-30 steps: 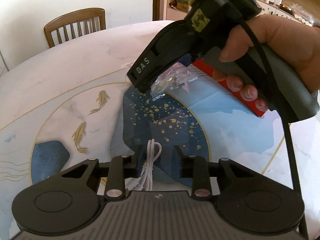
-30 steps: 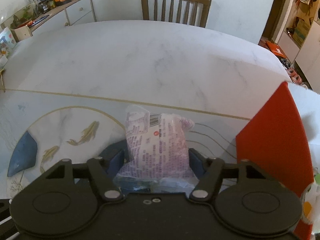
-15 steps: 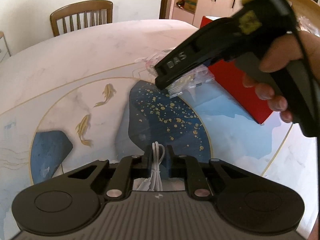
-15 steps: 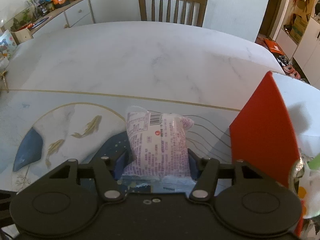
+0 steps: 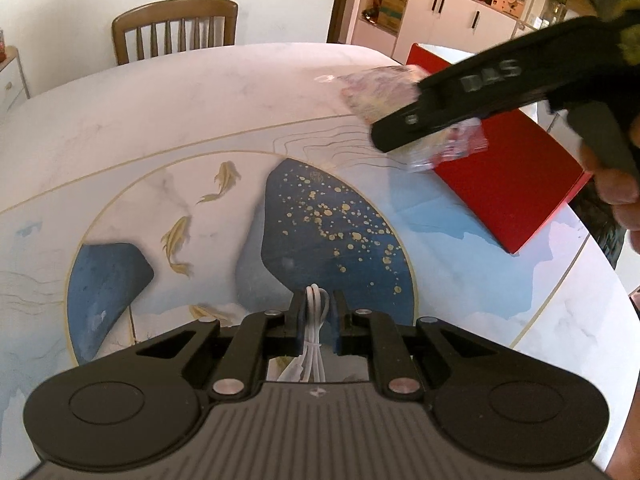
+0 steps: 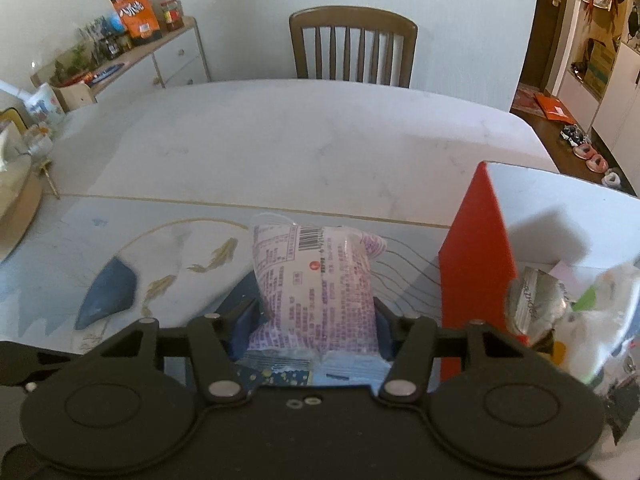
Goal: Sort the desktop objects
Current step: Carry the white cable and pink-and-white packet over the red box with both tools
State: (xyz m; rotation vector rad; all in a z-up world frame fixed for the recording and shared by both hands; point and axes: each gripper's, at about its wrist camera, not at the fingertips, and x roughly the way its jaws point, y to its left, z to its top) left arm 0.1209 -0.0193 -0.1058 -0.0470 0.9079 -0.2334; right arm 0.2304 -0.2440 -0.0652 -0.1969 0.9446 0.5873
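Observation:
My left gripper (image 5: 317, 307) is shut on a coiled white cable (image 5: 316, 320) and holds it above the patterned table. My right gripper (image 6: 316, 312) is shut on a pale snack packet with purple print (image 6: 316, 280) and holds it in the air beside the red box (image 6: 476, 264). In the left wrist view the right gripper (image 5: 404, 128) with the packet (image 5: 380, 92) hangs over the left edge of the red box (image 5: 508, 176) at the far right. Inside the box lie a silver wrapper (image 6: 536, 300) and other packets (image 6: 600, 312).
A round marble table (image 5: 200, 120) with a blue and gold fish pattern carries everything. A wooden chair (image 6: 352, 48) stands at its far side. A sideboard with jars and an orange bag (image 6: 136, 10) is at the back left. White cabinets (image 5: 460, 12) stand behind the box.
My right gripper has carried the snack packet up and to the right, from over the blue pattern to the red box's edge. My left gripper has closed fully on the white cable.

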